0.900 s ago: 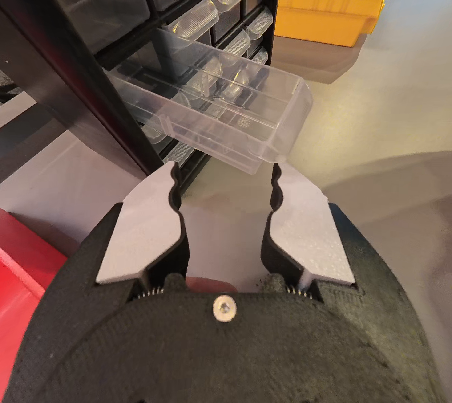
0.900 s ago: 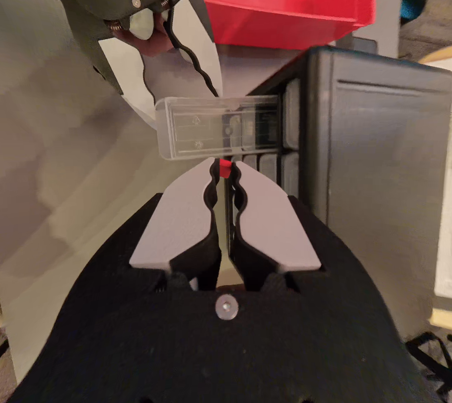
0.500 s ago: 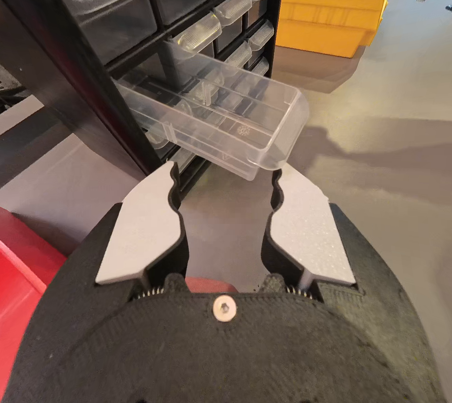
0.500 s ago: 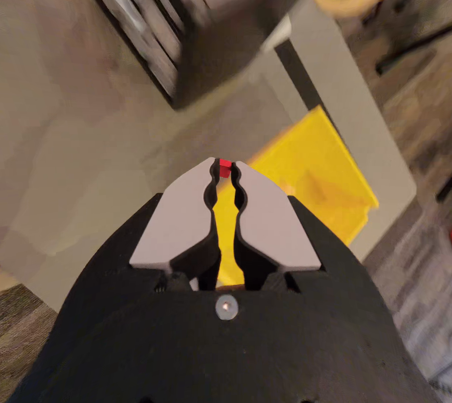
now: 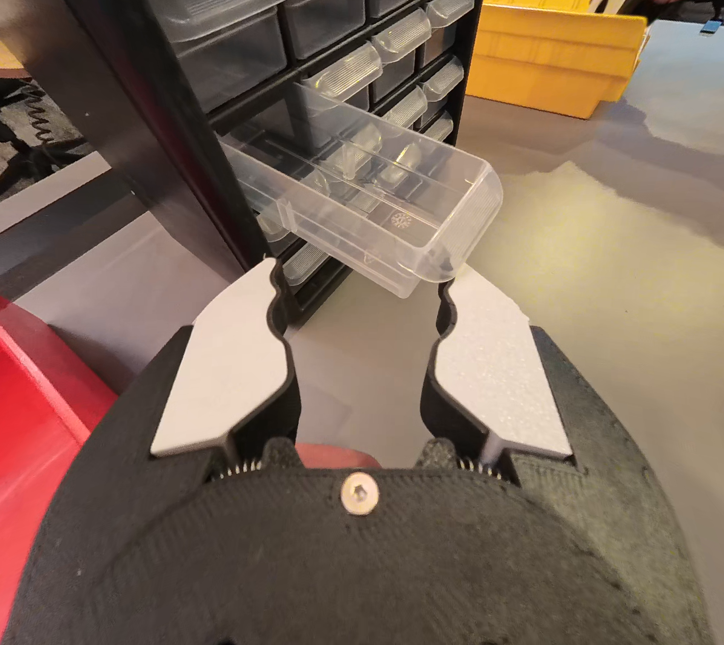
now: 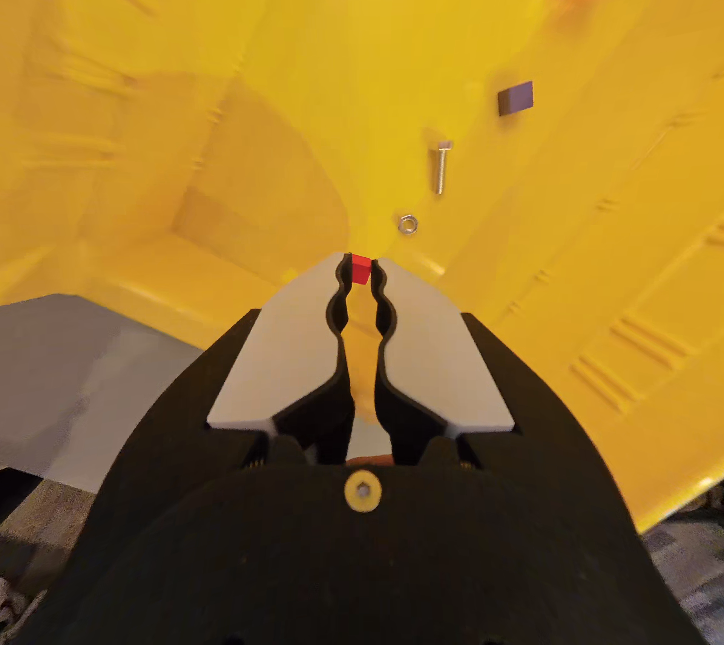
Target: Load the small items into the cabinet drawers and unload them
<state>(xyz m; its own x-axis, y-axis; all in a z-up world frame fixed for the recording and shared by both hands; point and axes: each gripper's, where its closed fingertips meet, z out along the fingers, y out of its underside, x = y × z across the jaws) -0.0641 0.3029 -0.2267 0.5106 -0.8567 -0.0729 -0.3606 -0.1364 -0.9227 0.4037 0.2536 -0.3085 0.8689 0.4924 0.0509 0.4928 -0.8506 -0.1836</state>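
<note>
Right wrist view: right tongs (image 6: 361, 261) pinch red block (image 6: 360, 268) at tips; left tongs (image 5: 358, 275) gape empty

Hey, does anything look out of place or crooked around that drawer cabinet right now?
One clear drawer sticks far out of the black cabinet and sags downward at its front, while the other drawers sit shut. It looks empty. The open left gripper is just below its front lip, not holding it.
</note>
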